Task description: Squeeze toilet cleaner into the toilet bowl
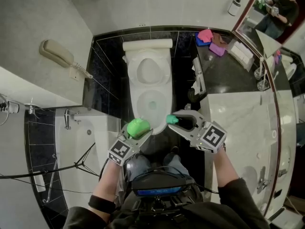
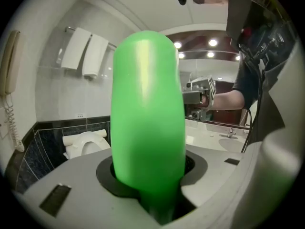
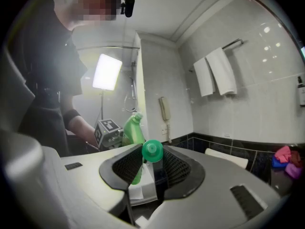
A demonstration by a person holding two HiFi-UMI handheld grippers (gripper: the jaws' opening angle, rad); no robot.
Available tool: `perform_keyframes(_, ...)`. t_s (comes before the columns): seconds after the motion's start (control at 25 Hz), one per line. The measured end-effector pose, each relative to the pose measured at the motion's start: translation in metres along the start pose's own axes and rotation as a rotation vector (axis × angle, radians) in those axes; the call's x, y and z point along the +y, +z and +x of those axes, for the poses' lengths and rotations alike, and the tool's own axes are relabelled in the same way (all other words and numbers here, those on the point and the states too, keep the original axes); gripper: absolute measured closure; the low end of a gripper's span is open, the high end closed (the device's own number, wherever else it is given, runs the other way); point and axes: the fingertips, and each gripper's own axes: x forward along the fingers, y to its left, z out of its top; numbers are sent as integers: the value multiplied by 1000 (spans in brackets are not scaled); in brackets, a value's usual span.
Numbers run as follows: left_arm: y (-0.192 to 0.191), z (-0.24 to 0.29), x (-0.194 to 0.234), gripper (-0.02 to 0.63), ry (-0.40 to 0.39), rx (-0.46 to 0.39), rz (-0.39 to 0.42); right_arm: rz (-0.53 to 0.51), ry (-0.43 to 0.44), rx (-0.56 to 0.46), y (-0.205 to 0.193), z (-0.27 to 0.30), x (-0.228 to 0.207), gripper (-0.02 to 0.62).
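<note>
My left gripper [image 1: 137, 131] is shut on a bright green toilet cleaner bottle [image 1: 138, 127], held just in front of the toilet bowl's near rim [image 1: 151, 117]. In the left gripper view the bottle [image 2: 147, 118] stands upright between the jaws and fills the middle. My right gripper [image 1: 175, 120] is shut on the bottle's small green cap [image 1: 172, 119], to the right of the bottle. The right gripper view shows the cap [image 3: 152, 150] pinched between the mesh pads [image 3: 176, 168], with the bottle [image 3: 133, 130] beyond it, its neck uncapped. The white toilet [image 1: 148, 70] has its seat down and its lid [image 1: 147, 45] up.
A wall phone [image 1: 59, 55] hangs on the left, above a bathtub [image 1: 90, 142]. The marble vanity counter [image 1: 238, 113] runs along the right, with coloured cloths [image 1: 209, 37] at its far end. Towels [image 3: 217, 73] hang on the wall. A dark stand's legs [image 1: 81, 163] cross the tub.
</note>
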Motion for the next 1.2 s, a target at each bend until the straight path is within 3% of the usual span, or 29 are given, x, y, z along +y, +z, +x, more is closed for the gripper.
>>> perform_keyframes(0.2, -3, 2, -16, 422, -77, 7, 60, -110, 192, 15, 49, 11, 28, 440)
perform_keyframes(0.36, -2, 1, -24, 422, -121, 7, 80, -177, 291, 37, 72, 17, 42, 440)
perform_keyframes(1.2, 0, -8, -29, 422, -243, 17, 129, -264, 553, 185, 74, 58, 71, 442)
